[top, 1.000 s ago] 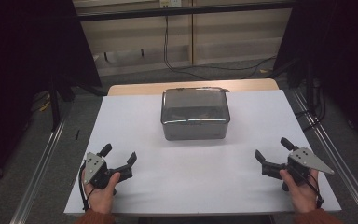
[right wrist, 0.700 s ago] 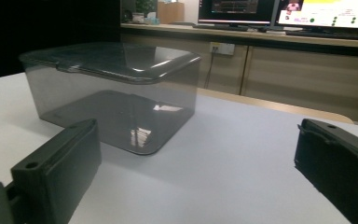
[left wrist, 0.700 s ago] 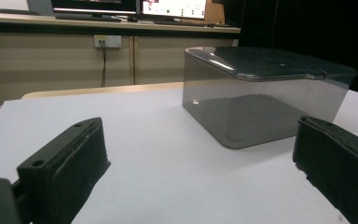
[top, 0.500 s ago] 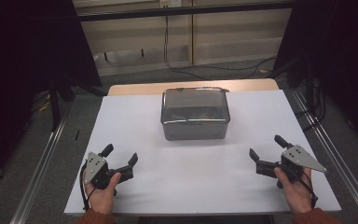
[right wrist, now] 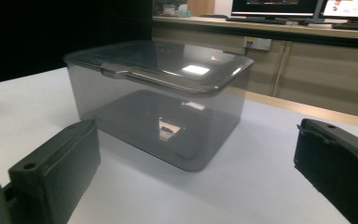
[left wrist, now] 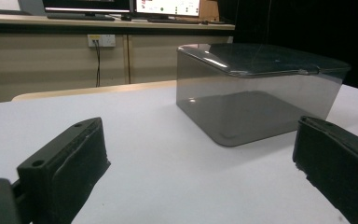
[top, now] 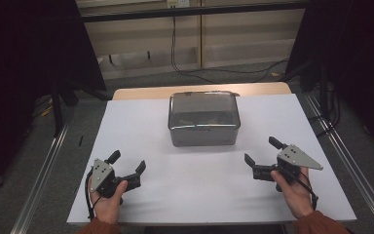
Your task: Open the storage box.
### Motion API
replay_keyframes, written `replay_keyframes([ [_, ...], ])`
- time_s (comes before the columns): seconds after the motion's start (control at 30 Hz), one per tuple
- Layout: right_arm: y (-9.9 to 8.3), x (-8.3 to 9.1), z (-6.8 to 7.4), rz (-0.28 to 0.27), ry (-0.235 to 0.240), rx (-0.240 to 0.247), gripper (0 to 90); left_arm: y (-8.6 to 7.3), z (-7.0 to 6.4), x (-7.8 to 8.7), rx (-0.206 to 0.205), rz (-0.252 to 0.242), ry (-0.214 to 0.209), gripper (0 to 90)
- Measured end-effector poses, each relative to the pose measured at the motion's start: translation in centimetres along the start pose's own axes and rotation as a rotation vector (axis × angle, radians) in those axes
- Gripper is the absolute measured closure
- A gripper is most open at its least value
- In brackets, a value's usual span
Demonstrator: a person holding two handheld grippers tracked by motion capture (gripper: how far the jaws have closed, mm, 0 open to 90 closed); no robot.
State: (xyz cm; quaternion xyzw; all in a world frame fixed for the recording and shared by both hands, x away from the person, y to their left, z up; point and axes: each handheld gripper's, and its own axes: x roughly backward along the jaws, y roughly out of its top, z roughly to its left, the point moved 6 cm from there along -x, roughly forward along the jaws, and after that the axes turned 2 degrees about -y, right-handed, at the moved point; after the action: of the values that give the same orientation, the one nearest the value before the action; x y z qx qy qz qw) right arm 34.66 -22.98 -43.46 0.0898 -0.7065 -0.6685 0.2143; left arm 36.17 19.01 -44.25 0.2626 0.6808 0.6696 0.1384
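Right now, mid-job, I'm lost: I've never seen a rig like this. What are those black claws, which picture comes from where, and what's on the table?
No robot arm here: a person holds a two-jaw tool in each hand. The high view looks down on the white table; the left gripper and right gripper sit near its front edge. The other two pictures come from cameras riding on each gripper, looking along its black jaws. Both are open and hold nothing. Ahead, between them, stands a smoky see-through box with its lid on. Its contents are too dim to tell.
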Motion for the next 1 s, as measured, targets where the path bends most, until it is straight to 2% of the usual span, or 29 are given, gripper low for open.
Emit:
replay_keyframes([
  [0.07,0.3,-0.6,0.7,-0.007,0.026,0.021,0.0,0.0,0.0,0.0,-0.002,0.004,0.000,2.6],
  [0.2,0.9,-1.4,1.4,-0.026,0.050,0.037,0.0,0.0,0.0,-0.1,-0.004,0.006,0.003,2.6],
  [0.3,1.1,-1.8,1.7,-0.024,0.054,0.029,0.0,0.0,0.0,-0.2,-0.007,0.012,-0.002,2.6],
  [0.33,1.1,-2.3,2.2,-0.008,0.066,0.033,0.2,0.0,-0.1,-0.3,-0.007,0.011,-0.003,2.6],
  [0.6,1.7,-3.6,3.4,-0.020,0.072,0.067,0.6,-0.2,-0.1,-0.4,-0.008,0.021,-0.004,2.6],
  [0.63,2.0,-4.0,3.8,-0.017,0.071,0.119,2.0,-0.2,0.0,-0.4,-0.009,0.022,-0.003,2.6],
  [0.73,2.4,-4.3,4.5,-0.027,0.091,0.135,3.2,-0.2,0.0,-0.4,0.005,0.026,-0.002,2.6],
  [0.8,2.7,-4.9,5.5,-0.028,0.102,0.190,4.6,-0.2,0.0,-0.4,0.004,0.027,-0.001,2.5],
  [0.83,2.7,-4.9,5.5,-0.028,0.102,0.190,4.6,-0.2,0.0,-0.4,0.004,0.027,-0.001,2.6],
  [0.93,2.8,-5.7,6.3,-0.026,0.105,0.237,5.2,-0.2,0.1,-0.4,0.000,0.030,0.001,2.5],
  [1.0,2.6,-6.3,6.7,-0.017,0.108,0.291,5.8,-0.2,0.2,-0.4,-0.002,0.035,0.007,2.5],
])
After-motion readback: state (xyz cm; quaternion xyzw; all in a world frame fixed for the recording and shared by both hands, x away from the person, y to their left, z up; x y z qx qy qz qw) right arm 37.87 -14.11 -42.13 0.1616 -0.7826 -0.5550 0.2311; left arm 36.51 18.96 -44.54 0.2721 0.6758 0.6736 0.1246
